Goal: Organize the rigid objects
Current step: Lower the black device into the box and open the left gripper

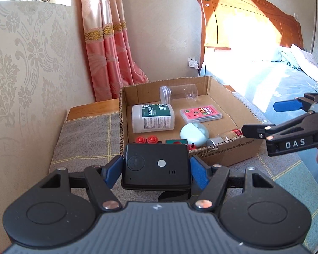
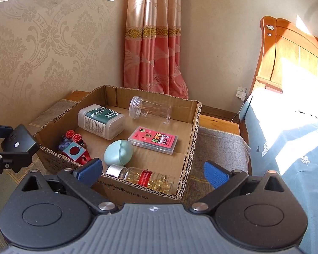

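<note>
My left gripper (image 1: 155,169) is shut on a black box-shaped device (image 1: 156,166), held above the cloth just short of the near wall of a cardboard box (image 1: 226,151); the device also shows in the right wrist view (image 2: 19,142). My right gripper (image 2: 152,174) is open and empty above the box's near wall (image 2: 135,190). In the box lie a white medical bottle (image 2: 101,121), a clear jar (image 2: 149,108), a pink card case (image 2: 153,140), a teal egg-shaped case (image 2: 118,152), a red toy (image 2: 74,148) and a pill bottle (image 2: 146,178).
The box rests on a grey checked cloth (image 1: 84,135) over a wooden bedside table (image 2: 218,122). A patterned wall (image 1: 25,63) is on the left, a pink curtain (image 2: 154,42) behind. A bed (image 2: 290,131) with wooden headboard stands on the right.
</note>
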### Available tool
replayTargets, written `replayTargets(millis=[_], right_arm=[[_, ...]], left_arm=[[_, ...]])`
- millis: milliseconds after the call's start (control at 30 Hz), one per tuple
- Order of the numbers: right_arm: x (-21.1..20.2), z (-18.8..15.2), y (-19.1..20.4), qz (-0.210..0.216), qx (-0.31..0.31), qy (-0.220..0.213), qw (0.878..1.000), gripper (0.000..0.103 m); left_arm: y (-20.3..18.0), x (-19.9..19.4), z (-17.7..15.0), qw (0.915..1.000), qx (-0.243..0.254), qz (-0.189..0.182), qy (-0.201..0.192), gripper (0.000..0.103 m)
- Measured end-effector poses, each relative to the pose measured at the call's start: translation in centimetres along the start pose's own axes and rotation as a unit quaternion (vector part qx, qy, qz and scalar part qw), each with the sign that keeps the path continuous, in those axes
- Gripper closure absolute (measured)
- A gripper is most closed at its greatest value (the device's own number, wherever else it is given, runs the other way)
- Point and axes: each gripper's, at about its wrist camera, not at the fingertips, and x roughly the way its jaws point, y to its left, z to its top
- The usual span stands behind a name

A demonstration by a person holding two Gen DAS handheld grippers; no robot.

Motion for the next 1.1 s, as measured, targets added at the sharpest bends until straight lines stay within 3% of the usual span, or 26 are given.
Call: replayTargets(millis=[233,400,667,767,833,900,1100], right_arm=[[-3.0,-2.2,-0.3,-0.006,0.037,0.002,0.999,0.000],[-4.1,-3.4,-0.4,-0.016,0.031,-0.001,0.999,0.000],[-4.8,-4.6,-2.4,-0.022,0.053,-0.001,0.998,0.000],[-5.0,-4.9,-3.4,-0.024,0.068,-0.003,0.997,0.000],[-5.0,-5.1,-3.8,-0.026,0.076,-0.003,0.997,0.000],[-5.1,-5.3,-4.1,-0.027,0.084,-0.004,0.996,0.000],[-5.5,-5.5,-4.0,-0.029,0.085,-0.006,0.996,0.000]], left_arm=[[-2.2,1.4,3.0,0.9996,0.018,-0.019,-0.013,0.034],[-4.7,3.6,5.7,0.9983,0.036,-0.041,-0.018,0.034],[-8.5,9.2,9.3,0.9967,0.063,-0.049,0.015,0.034],[-9.1,10.9,10.1,0.9967,0.051,-0.056,0.027,0.034],[-9.1,12.1,10.5,0.9969,0.032,-0.064,0.033,0.031],[-9.2,12.9,11.0,0.9977,0.023,-0.057,0.027,0.018],[-8.8,11.3,10.7,0.9980,0.024,-0.057,0.017,0.011]])
